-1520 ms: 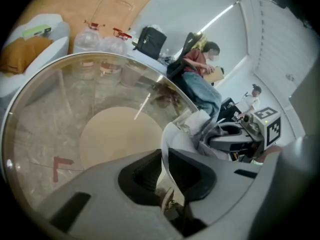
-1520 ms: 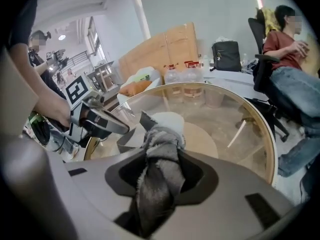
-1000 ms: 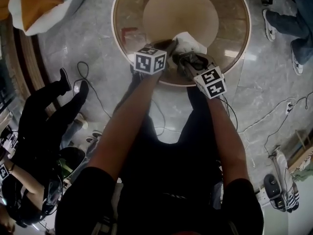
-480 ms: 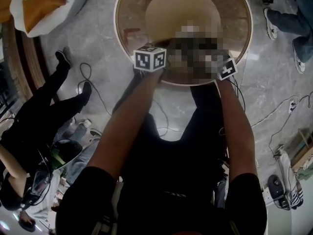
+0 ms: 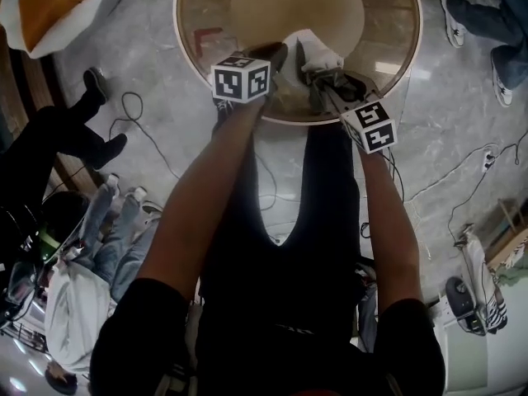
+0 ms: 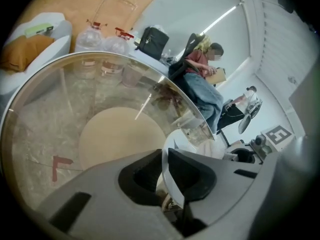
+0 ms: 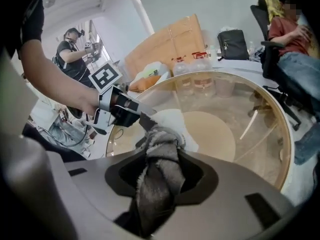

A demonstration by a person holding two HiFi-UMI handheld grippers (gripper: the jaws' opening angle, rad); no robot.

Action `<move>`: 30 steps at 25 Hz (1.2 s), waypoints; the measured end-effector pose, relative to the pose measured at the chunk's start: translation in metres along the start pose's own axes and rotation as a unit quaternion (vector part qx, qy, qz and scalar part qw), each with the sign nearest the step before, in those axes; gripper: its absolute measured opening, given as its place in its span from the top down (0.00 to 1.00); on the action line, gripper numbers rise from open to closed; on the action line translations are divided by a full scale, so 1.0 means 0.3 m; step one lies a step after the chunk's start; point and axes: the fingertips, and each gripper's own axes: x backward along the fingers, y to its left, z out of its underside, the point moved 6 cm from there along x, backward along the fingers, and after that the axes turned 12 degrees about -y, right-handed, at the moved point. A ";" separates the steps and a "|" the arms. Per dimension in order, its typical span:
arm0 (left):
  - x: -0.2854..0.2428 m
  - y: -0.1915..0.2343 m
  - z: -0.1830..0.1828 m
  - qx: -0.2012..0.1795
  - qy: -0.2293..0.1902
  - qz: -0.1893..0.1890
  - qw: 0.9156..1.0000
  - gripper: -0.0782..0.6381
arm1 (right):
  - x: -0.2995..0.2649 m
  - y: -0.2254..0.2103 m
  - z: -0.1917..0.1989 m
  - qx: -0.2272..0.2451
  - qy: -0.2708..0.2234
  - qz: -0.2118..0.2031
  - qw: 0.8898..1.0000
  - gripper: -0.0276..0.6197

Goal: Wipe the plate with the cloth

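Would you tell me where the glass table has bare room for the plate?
The glass table is bare from the beige disc to its far rim, and beside the red tape mark. Crowded: near edge, with left tongs, plate, right tongs, cloth.

Grey cloth (image 7: 159,176), lower centre, looks nubby and frayed, like terry towelling. The white plate (image 7: 187,129) behind it is smooth and glossy. The round table (image 5: 388,48) has a clear, reflective glass top with a pale rim. The left gripper (image 6: 164,156) and right gripper (image 7: 162,149) are matt grey plastic. The floor (image 5: 462,139) is polished grey stone.
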 end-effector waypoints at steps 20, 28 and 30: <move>0.153 -0.069 -0.031 -0.087 0.050 -0.004 0.995 0.84 | 0.160 0.001 -0.159 -0.019 0.014 -0.014 1.000 0.74; 0.331 -0.261 -0.263 -0.147 0.045 0.030 0.988 0.84 | 0.464 0.032 -0.475 -0.015 -0.072 -0.001 0.997 0.74; 0.400 -0.337 -0.291 -0.156 0.041 0.042 0.986 0.85 | 0.558 0.066 -0.515 -0.027 -0.094 -0.003 0.995 0.74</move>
